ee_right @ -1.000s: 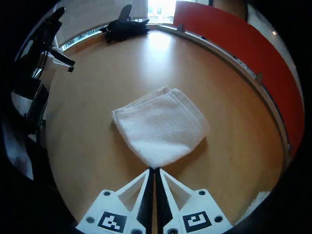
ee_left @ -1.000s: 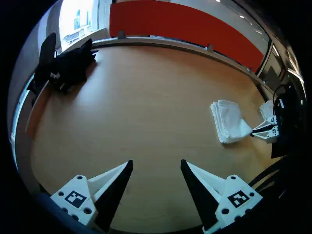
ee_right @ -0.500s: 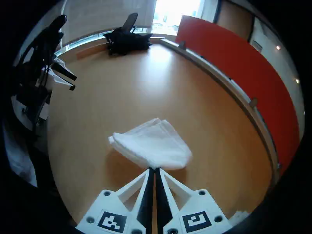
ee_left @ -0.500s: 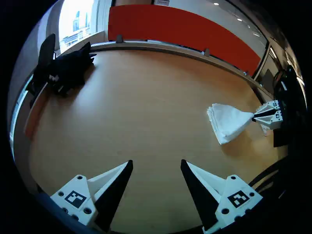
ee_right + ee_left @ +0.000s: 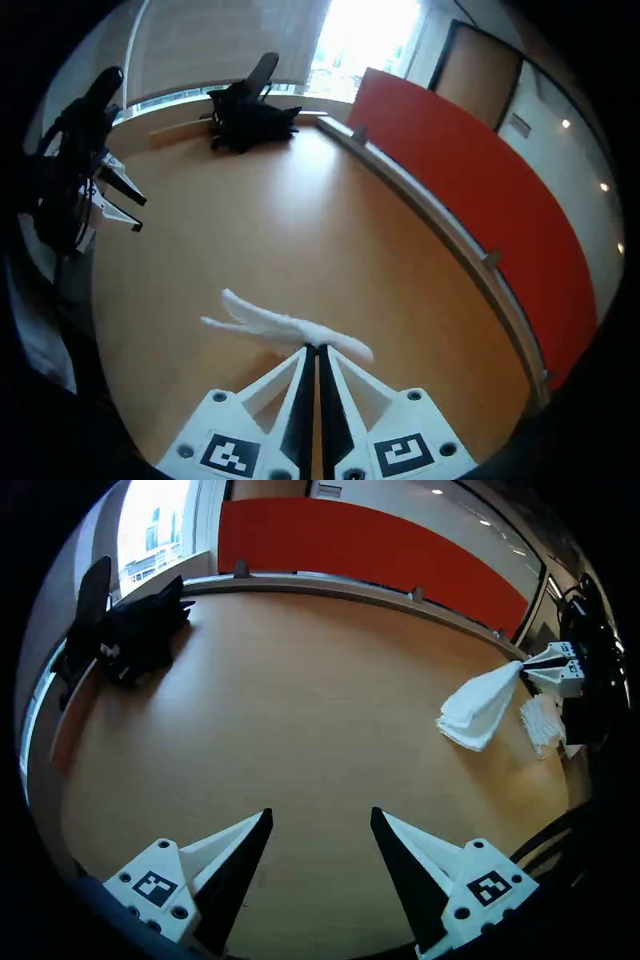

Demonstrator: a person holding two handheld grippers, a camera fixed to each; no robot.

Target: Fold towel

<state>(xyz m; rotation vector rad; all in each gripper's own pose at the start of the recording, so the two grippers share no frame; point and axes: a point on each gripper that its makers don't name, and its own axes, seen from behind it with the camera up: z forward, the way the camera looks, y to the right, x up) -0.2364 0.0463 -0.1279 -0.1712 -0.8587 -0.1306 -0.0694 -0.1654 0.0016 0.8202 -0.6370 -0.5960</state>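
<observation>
A folded white towel (image 5: 478, 708) hangs by one corner from my right gripper (image 5: 524, 667), which is shut on it at the far right of the wooden table (image 5: 304, 704). In the right gripper view the towel (image 5: 280, 326) shows edge-on just beyond the closed fingertips of my right gripper (image 5: 317, 349), lifted off the table (image 5: 264, 232). My left gripper (image 5: 320, 814) stands open near the table's front edge with nothing between its fingers. It also appears far off at the left in the right gripper view, left gripper (image 5: 132, 206), held by a dark sleeve.
A second white cloth (image 5: 544, 720) lies at the table's right edge below the right gripper. A black bag (image 5: 136, 628) and a chair (image 5: 92, 584) stand at the far left corner. A red partition (image 5: 368, 548) runs along the table's back edge.
My right gripper has risen with the towel's corner, lifting the towel off the table until it hangs. The left gripper has stayed put and open.
</observation>
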